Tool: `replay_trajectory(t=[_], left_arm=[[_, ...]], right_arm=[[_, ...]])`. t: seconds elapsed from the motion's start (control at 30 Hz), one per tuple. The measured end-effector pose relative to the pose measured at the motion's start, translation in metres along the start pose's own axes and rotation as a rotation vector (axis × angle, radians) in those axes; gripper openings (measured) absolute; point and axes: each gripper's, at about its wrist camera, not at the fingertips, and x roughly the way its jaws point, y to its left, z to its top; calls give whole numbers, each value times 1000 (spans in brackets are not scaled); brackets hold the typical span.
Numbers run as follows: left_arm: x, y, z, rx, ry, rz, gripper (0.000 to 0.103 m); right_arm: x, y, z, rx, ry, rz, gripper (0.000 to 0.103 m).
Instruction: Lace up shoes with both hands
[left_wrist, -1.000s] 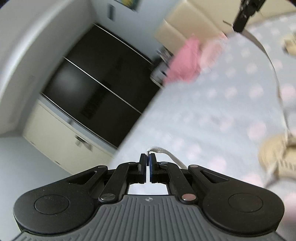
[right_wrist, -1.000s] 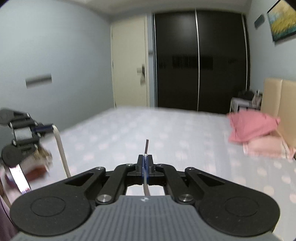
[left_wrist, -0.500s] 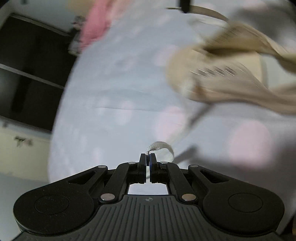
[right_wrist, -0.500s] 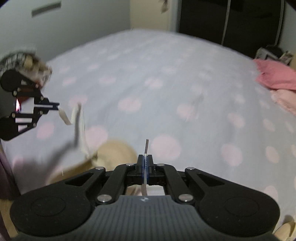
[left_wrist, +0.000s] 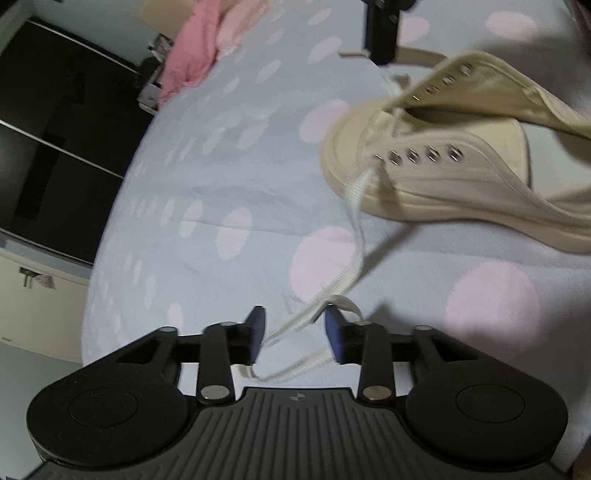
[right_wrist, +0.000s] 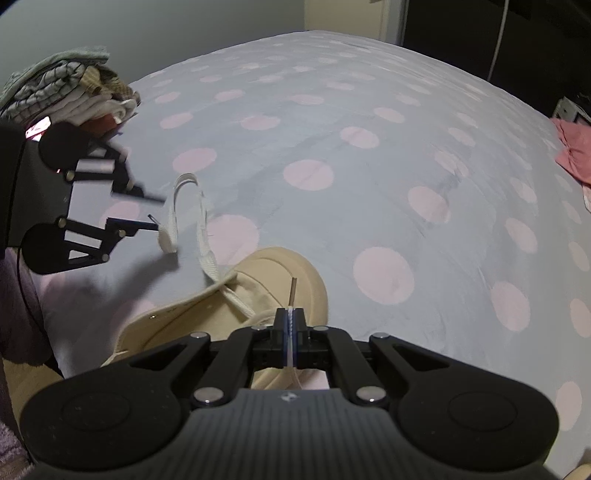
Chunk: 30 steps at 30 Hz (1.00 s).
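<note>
A cream canvas shoe (left_wrist: 454, 155) lies on the dotted bedsheet (left_wrist: 207, 177), its metal eyelets showing; it also shows in the right wrist view (right_wrist: 258, 291). A white lace (left_wrist: 352, 236) runs from the lowest eyelet and falls loose between the pads of my left gripper (left_wrist: 294, 334), which is open. My right gripper (right_wrist: 290, 325) is shut on the other lace end (right_wrist: 293, 288), whose dark tip sticks up above the shoe's toe. The left gripper also shows in the right wrist view (right_wrist: 153, 212), with the loose lace (right_wrist: 184, 214) beside it.
A pile of folded clothes (right_wrist: 70, 92) sits at the bed's left edge. Pink cloth (left_wrist: 195, 62) lies at the far side near a dark wardrobe (left_wrist: 48, 140). The right gripper's finger (left_wrist: 380, 29) hangs above the shoe.
My left gripper has opened and let go of the lace, which now lies loose between its pads. Both grippers have come down close to the shoe. The right stays shut on its lace end.
</note>
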Motion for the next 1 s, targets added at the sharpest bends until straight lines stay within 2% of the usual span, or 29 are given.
replay_trajectory(t=[0.13,0.23,0.4,0.57,0.73,0.83,0.9,1.0], left_arm=[[-1,9,3,-62,-10,18,36],[-8,14,5,-104,-42,4,36],[-24,31,12,-243,-104,-128,36],[-41,40,26,-330,-164,-219,36],[-52,39,39,-414,-228,-376,36],[-47,30,47,-432,-220,-471,35],[-40,23,50,-426,-194,-484,35],[-28,19,50,-428,-145,-490,21]], right_arm=[[0,5,1,-10,-2,8,3],[-1,7,3,-14,0,15,3],[-2,14,3,-48,-6,38,3],[-1,25,4,-120,-8,52,3],[-1,35,5,-186,-9,61,3],[2,40,5,-217,2,64,3],[4,44,4,-236,9,68,3],[6,47,4,-251,15,70,3]])
